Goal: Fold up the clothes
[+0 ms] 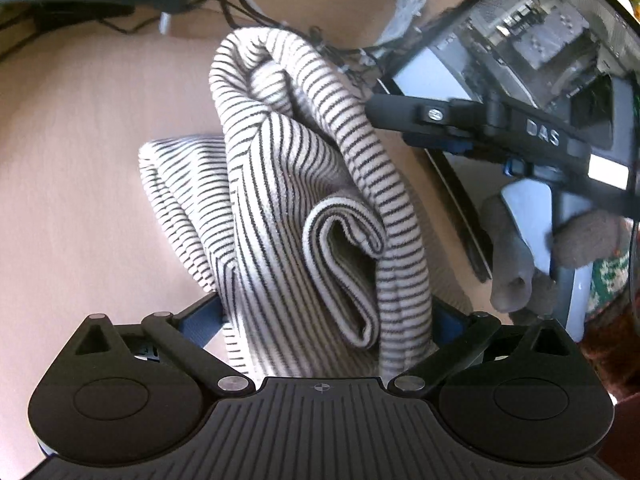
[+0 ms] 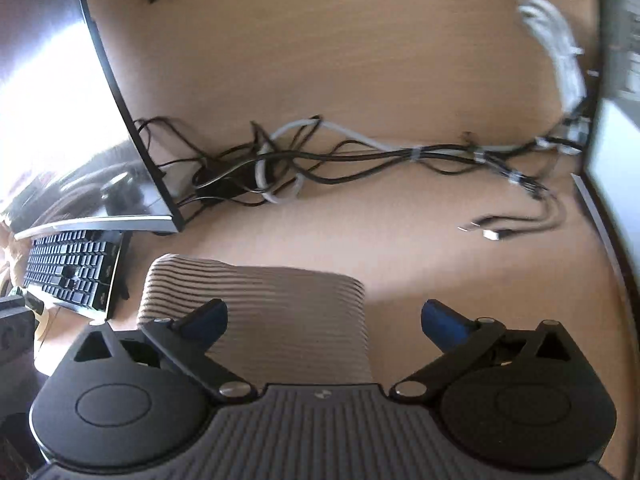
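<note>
Striped garment (image 1: 288, 184) lay bunched on the worktop (image 1: 80, 160), rolled and part-folded – one doubled hem curled at centre, a flatter layer spread to the left. Judged approx. halfway: several layers stacked but uneven, not squared off; final fold and smoothing left to do.

Left hand-held gripper (image 1: 328, 320) had the garment between its blue pads; cloth filled the gap from side to side and the pads were mostly hidden, so inspector couldn't tell whether they pressed on it. Right hand-held gripper (image 2: 324, 320) stood wide open, nothing gripped – striped cloth lay beneath and between its fingers, apart from the pads.

Surroundings: tangle of black and grey cables (image 2: 300, 160) along the back of the worktop, loose USB plugs (image 2: 484, 232) near the right side, monitor (image 2: 80, 120) and keyboard (image 2: 68, 268) to the left in right-wrist view. Keyboard sat close beside the garment edge, limiting room to spread it. Cables lay well behind cloth. Gloved hand (image 1: 568, 248) on the right unit visible in left-wrist view.
</note>
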`<state>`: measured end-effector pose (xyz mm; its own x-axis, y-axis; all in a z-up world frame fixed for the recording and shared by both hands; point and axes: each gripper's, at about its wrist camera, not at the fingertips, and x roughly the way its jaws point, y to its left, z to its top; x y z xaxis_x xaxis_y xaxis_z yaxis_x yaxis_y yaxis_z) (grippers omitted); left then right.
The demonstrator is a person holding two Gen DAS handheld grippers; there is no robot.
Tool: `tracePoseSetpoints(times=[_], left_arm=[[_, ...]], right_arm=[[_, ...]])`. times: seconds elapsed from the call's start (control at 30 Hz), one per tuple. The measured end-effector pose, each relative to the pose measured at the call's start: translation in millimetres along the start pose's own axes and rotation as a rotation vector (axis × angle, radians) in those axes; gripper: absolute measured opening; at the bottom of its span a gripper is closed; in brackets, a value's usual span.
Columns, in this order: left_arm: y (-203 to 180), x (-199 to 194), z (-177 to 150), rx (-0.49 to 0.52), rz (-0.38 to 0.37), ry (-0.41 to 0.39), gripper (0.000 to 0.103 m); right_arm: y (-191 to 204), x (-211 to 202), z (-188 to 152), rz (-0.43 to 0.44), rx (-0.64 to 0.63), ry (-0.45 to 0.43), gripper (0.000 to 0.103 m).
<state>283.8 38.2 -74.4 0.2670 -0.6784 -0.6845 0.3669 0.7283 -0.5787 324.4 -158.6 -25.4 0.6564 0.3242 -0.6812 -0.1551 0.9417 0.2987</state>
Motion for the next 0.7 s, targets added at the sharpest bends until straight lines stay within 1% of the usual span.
tracePoseSetpoints(times=[0.07,0.17,0.27,0.4,0.53,0.6,0.7], left_arm=[[-8.2,3.0,-5.0,0.014,-0.006,0.017,0.103],[-14.0,3.2,-5.8,0.024,0.009,0.030,0.103],[-13.7,-8.9,-1.5,0.015,0.029,0.004,0.103],[-15.7,-30.2,8.0,0.009,0.086,-0.063,0.103],[-21.3,-38.9,24.2,0.039,0.155,-0.112,0.103],[-21.2,-37.1,31.9,0.054,0.174,-0.117,0.103],[-21.4,-26.1,38.9,0.068,0.206,-0.102,0.102]], right_arm=[[-8.6,-17.4,-16.1,0.000,0.046,-0.017,0.103],[-16.8,-35.8,-45.9,0.017,0.115,-0.039,0.103],[-23.4,-44.7,-73.6,0.006,0.173,-0.058,0.103],[-27.1,-35.6,-96.5,-0.020,0.233,-0.007,0.103],[-25.0,-30.8,-103.4,-0.027,0.217,-0.032,0.103],[-27.4,-29.7,-102.7,-0.029,0.211,-0.032,0.103],[-25.3,-31.9,-105.7,-0.027,0.200,-0.037,0.103]])
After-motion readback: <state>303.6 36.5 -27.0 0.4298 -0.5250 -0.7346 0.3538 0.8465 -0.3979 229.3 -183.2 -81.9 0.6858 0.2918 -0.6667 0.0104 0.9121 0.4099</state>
